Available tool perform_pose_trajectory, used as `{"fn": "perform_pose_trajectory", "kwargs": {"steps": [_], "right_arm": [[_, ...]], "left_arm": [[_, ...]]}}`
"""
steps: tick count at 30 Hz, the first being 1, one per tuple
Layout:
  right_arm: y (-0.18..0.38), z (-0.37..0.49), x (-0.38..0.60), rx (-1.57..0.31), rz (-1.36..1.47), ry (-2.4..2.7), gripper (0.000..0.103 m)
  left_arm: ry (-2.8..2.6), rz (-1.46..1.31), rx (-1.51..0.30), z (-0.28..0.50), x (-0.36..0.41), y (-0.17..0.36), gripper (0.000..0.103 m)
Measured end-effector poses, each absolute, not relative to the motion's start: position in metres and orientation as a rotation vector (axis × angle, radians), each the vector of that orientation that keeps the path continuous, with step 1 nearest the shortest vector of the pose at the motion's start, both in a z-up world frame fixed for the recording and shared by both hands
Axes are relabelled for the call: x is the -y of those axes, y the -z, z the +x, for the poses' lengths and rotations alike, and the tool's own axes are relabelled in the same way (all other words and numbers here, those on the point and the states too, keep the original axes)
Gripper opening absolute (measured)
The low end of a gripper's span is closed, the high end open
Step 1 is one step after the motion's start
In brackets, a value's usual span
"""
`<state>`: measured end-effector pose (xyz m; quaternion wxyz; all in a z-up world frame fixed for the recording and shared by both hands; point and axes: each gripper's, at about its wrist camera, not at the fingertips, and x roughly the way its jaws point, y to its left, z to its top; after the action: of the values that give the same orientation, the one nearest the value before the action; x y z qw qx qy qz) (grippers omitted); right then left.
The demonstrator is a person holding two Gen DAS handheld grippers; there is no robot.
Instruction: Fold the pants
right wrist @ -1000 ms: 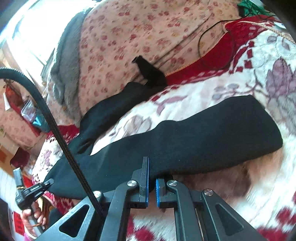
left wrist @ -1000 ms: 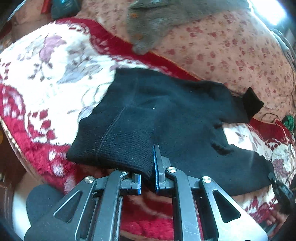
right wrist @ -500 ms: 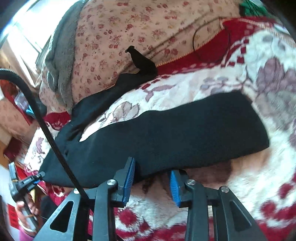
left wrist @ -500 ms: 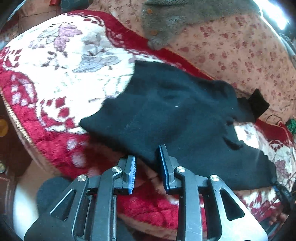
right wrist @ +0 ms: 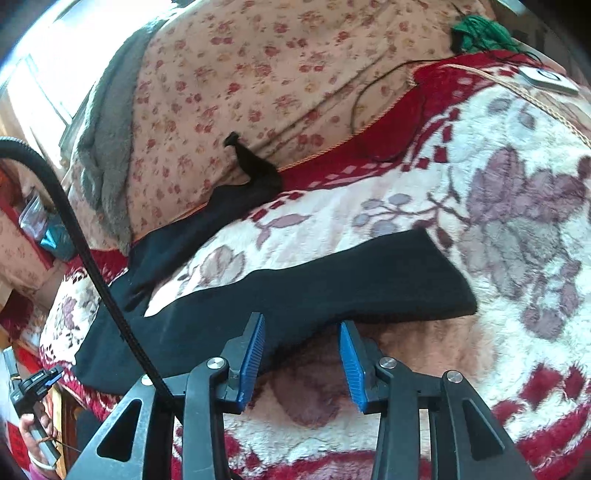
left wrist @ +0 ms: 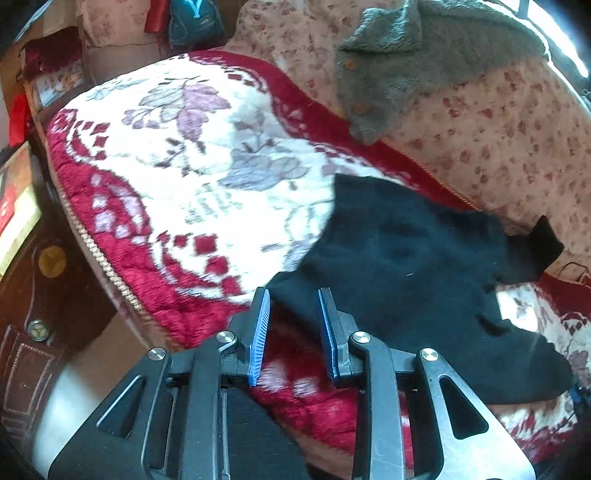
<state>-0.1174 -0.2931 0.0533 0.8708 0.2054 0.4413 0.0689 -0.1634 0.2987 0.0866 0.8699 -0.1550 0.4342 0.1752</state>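
Observation:
Black pants (left wrist: 406,266) lie spread on a red-and-white floral blanket (left wrist: 184,166), one leg reaching back to the pink quilt. My left gripper (left wrist: 293,291) is open just off the near waist corner; the cloth edge shows between the tips, but the pads do not press on it. In the right wrist view a pants leg (right wrist: 332,288) lies flat across the blanket. The jaws of my right gripper (right wrist: 301,326) are opening at its near edge, with nothing clamped. A hand (right wrist: 37,439) holds the left gripper (right wrist: 37,380) at the far left.
A grey fleece garment (left wrist: 406,55) lies on the pink flowered quilt (left wrist: 517,129) behind the pants. A thin black cord (right wrist: 369,96), green yarn (right wrist: 480,33) and a white device (right wrist: 546,79) sit at the back right. Dark wooden furniture (left wrist: 22,302) stands left of the bed.
Both grippers were shut on the near edge of the pants; now both have let go, opened and drawn back a little. The pants have settled flat on the blanket.

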Motion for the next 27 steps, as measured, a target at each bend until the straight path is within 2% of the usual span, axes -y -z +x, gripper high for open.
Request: {"fn": "perform_pose_trajectory", "kwargs": {"steps": [8,13,16,25,27], "right_arm": [[-0.052,-0.118,0.308,-0.925,0.427,-0.107,0.040],[-0.056,-0.123,0.324,-0.963,0.330,0.031,0.044],[-0.055,-0.128,0.346,-0.952,0.377,0.077,0.049],[-0.029,-0.102,0.370,-0.982,0.497,0.070,0.049],[-0.024,-0.092,0.364,-0.984,0.466,0.010,0.029]], "left_arm": [[-0.222,-0.311,-0.935,-0.131,-0.244,-0.085,0.024],[-0.126,-0.280,-0.965,-0.110,-0.208,-0.084,0.024],[-0.080,-0.258,-0.966,-0.099,-0.188,-0.084,0.024],[0.028,-0.201,-0.972,-0.069,-0.133,-0.082,0.024],[0.046,-0.189,-0.980,-0.062,-0.120,-0.080,0.024]]}}
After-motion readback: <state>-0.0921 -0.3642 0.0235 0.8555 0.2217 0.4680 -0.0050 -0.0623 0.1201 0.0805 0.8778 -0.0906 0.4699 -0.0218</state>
